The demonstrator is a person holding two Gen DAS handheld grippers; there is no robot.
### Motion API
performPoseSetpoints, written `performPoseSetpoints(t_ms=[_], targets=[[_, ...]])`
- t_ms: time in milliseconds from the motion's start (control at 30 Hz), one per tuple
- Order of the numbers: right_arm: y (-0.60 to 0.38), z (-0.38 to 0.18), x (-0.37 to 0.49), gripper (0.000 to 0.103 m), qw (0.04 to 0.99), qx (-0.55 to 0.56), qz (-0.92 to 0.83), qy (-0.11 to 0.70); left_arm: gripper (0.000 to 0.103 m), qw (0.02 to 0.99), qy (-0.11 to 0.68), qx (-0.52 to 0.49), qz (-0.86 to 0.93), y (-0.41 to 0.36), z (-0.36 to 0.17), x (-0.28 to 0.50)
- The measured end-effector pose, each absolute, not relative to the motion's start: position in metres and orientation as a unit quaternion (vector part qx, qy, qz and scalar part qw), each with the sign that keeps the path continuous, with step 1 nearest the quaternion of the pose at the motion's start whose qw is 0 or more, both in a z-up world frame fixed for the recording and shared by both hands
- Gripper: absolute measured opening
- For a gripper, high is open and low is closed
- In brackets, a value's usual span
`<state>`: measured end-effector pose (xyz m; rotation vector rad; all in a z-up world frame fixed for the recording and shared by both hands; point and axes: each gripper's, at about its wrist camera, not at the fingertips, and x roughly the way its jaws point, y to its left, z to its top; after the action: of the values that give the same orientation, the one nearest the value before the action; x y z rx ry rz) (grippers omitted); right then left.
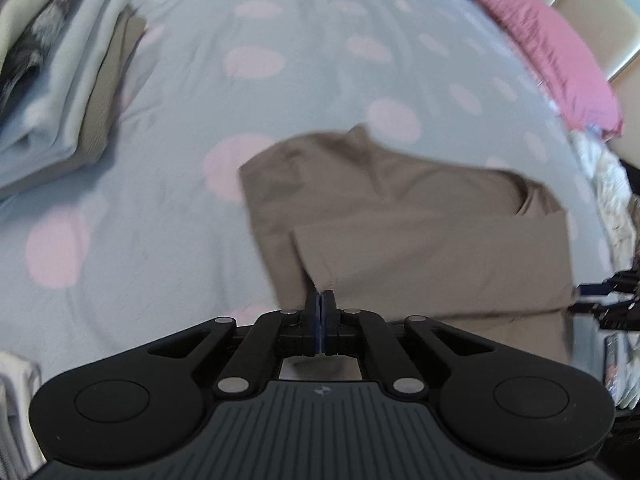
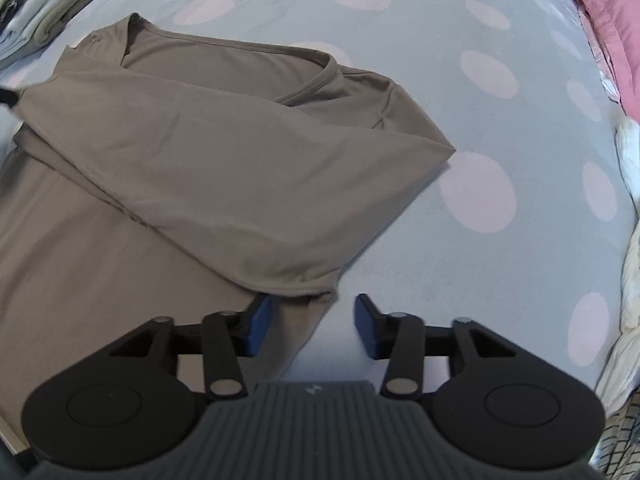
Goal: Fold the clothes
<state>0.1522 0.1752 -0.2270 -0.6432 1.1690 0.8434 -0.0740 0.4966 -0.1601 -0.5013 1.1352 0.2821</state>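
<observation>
The left gripper has its black fingers pressed together, pinching a hem edge of the taupe, soft-knit long-sleeved shirt. The right gripper stands apart, its blue-padded fingers wide, the left pad just over the shirt's cuff end and nothing between them. The shirt lies spread on the pale blue bedsheet with pink dots, toward its near edge, one sleeve folded across the body below the neckline. A stack of folded grey, beige and patterned clothes sits at the sheet's far left corner. A pink pillow lines the far right edge, with crumpled white fabric nearer along it.
</observation>
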Motion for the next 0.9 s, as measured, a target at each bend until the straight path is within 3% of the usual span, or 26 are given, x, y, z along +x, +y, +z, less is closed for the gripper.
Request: performPoseSetpoints(t_ms=[33,67,100,133,333,467,767,900], targets=[[0.176,-0.229,0.152,0.035,0.705,-0.291,0.377,0.526,0.0,0.799,0.54,-0.231,0.13,0.496,-0.166,-0.075],[0.178,-0.231,0.153,0.026,0.704,-0.297,0.374,0.526,0.0,0.793,0.55,-0.227,0.131,0.495,-0.171,-0.075],[0.179,-0.234,0.153,0.01,0.701,-0.307,0.369,0.527,0.0,0.788,0.558,-0.224,0.131,0.494,-0.176,-0.076],[0.18,-0.236,0.153,0.004,0.699,-0.316,0.362,0.53,0.0,0.783,0.566,-0.222,0.132,0.494,-0.181,-0.077],[0.171,-0.24,0.158,0.003,0.692,-0.322,0.347,0.545,0.001,0.782,0.572,-0.209,0.131,0.49,-0.186,-0.077],[0.164,-0.235,0.161,0.009,0.697,-0.318,0.337,0.547,0.013,0.791,0.559,-0.203,0.142,0.495,-0.177,-0.085],[0.165,-0.211,0.18,0.012,0.748,-0.201,0.358,0.521,0.014,0.811,0.525,-0.196,0.165,0.486,-0.18,-0.061],[0.171,-0.224,0.172,0.012,0.748,-0.208,0.371,0.51,0.016,0.814,0.531,-0.156,0.175,0.474,-0.19,-0.053]])
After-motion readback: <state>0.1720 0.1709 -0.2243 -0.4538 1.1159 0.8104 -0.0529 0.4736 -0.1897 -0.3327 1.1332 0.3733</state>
